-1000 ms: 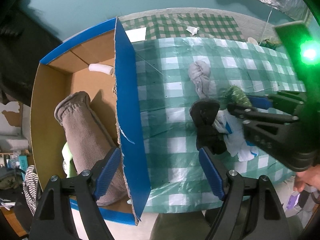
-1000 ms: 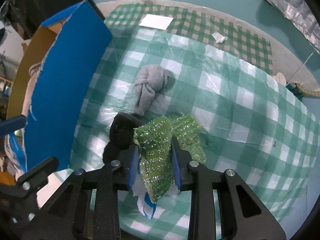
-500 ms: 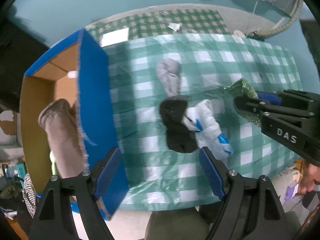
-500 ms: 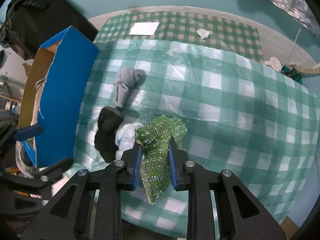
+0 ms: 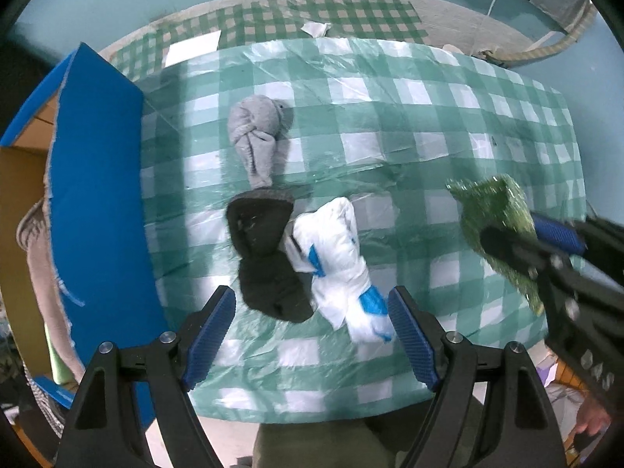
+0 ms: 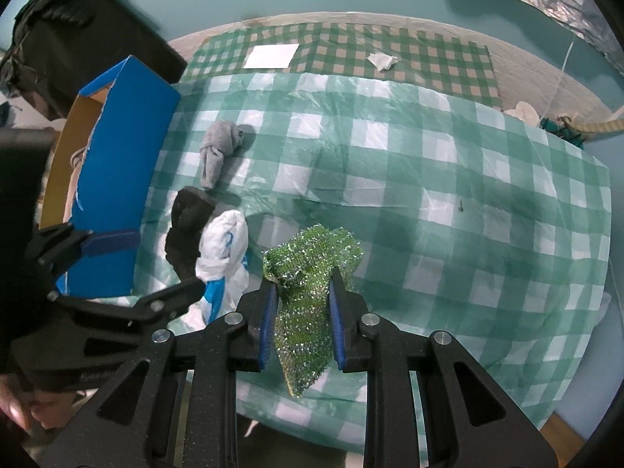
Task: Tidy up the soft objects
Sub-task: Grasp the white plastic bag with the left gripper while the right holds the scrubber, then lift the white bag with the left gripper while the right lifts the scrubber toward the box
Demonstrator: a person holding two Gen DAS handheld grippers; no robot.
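The right tool [image 6: 300, 314] is lifting the green sparkly cloth [image 6: 308, 273], pinched between its jaws, clear of the pile it lay on a second ago; the black sock [image 5: 265, 257] and white cloth [image 5: 335, 257] are lying uncovered between the wide-open jaws of the left tool [image 5: 312, 319]. The blue box [image 5: 97, 195] is awaiting them. A checked plastic sheet is covering the counter [image 6: 468, 195]; a teal wall is rising behind.
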